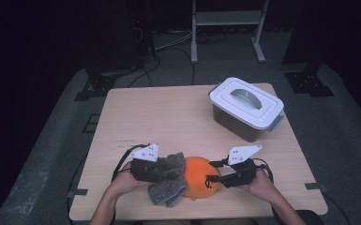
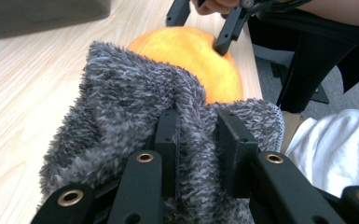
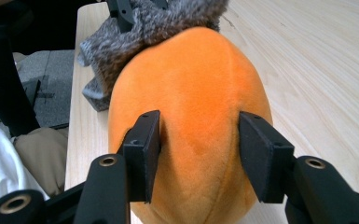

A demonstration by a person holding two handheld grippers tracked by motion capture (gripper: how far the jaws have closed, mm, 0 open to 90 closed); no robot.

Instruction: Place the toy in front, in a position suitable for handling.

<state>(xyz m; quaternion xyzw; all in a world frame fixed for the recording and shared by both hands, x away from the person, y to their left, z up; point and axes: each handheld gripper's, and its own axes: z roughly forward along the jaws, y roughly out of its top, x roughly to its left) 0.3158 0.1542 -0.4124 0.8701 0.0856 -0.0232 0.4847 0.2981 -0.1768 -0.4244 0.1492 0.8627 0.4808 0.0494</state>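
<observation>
A round orange plush [image 1: 198, 176] lies near the table's front edge, and a grey fuzzy cloth [image 1: 168, 186] drapes against its left side. My left gripper [image 1: 172, 169] comes in from the left and is shut on a fold of the cloth [image 2: 121, 93], with fabric bunched between its jaws [image 2: 198, 128]. From the right, my right gripper [image 1: 212, 180] has its two jaws pressed into the sides of the plush [image 3: 191, 70], which bulges between them [image 3: 199, 120]. In the left gripper view the plush [image 2: 186, 46] shows beyond the cloth.
A dark box with a white lid and a grey handle [image 1: 246, 105] stands at the table's back right. The wooden table [image 1: 159, 117] stretches bare behind the grippers. A metal frame [image 1: 227, 18] stands on the floor beyond.
</observation>
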